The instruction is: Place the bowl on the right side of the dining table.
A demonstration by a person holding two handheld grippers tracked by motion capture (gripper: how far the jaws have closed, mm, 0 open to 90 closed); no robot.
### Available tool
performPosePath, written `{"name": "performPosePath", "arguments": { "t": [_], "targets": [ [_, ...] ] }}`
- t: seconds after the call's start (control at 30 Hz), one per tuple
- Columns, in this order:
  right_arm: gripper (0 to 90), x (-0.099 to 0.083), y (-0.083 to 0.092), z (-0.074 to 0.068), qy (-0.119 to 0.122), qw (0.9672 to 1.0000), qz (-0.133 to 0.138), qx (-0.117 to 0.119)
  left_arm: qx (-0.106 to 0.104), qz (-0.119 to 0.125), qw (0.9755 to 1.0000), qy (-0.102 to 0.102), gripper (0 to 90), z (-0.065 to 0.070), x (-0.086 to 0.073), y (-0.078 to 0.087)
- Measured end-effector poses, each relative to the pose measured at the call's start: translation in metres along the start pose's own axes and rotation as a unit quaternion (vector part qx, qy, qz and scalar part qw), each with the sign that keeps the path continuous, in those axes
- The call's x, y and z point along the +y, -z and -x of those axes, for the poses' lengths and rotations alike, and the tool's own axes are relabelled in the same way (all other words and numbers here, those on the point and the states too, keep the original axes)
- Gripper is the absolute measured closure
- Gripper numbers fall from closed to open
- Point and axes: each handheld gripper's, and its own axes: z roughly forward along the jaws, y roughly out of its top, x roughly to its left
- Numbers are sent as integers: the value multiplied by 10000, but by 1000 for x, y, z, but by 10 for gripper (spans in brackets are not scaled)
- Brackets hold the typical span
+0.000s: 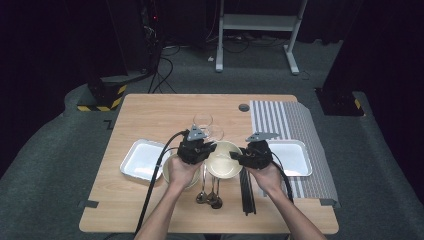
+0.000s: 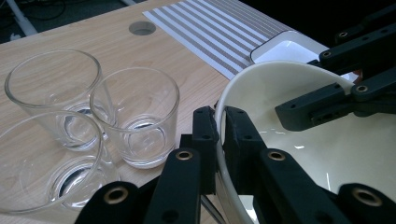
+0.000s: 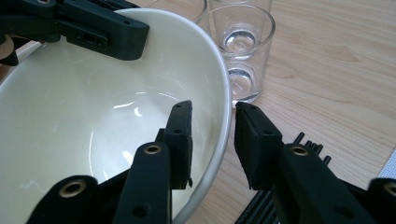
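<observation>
- High view: the cream bowl (image 1: 223, 159) sits mid-tabletop (image 1: 150, 107) between the left gripper (image 1: 196, 146) and right gripper (image 1: 256, 152), with 3 spoons (image 1: 210, 192) below it and 2 white trays (image 1: 142, 159) at the sides.
- Left gripper view: its fingers (image 2: 204, 135) pinch the bowl's (image 2: 327, 154) thin rim; 3 clear glasses (image 2: 140, 116) stand just beside.
- Right gripper view: its fingers (image 3: 180, 140) straddle the glossy rim of the bowl (image 3: 93, 116), a gap showing outside; black chopsticks (image 3: 261, 205) lie beneath.

I'm working in a lab: grey carpeted floor (image 1: 60, 150), loose black cables (image 1: 162, 70), a white metal stand (image 1: 257, 22).
</observation>
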Motion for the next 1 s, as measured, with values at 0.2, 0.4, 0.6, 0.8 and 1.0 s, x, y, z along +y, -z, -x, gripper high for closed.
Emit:
{"name": "performPosePath", "arguments": {
  "t": [0.2, 0.4, 0.6, 0.8, 1.0],
  "targets": [
    [725, 2, -3, 0, -9, 10000, -67, -19, 0, -12, 10000, -25, 834, 0, 0, 0],
    [785, 3, -6, -1, 28, 9999, -122, -44, -8, -33, 10000, -41, 834, 1, -1, -2],
    [817, 3, -7, 0, -28, 9997, -218, -88, 22, -86, 9999, -118, 833, 2, -2, -4],
    [830, 4, -8, 1, -128, 9995, -244, -177, 29, -100, 9999, -85, 833, 2, -2, -6],
    [834, 4, -8, 1, -156, 9993, -290, -202, 37, -147, 9998, -101, 832, 3, -2, -7]
  ]
}}
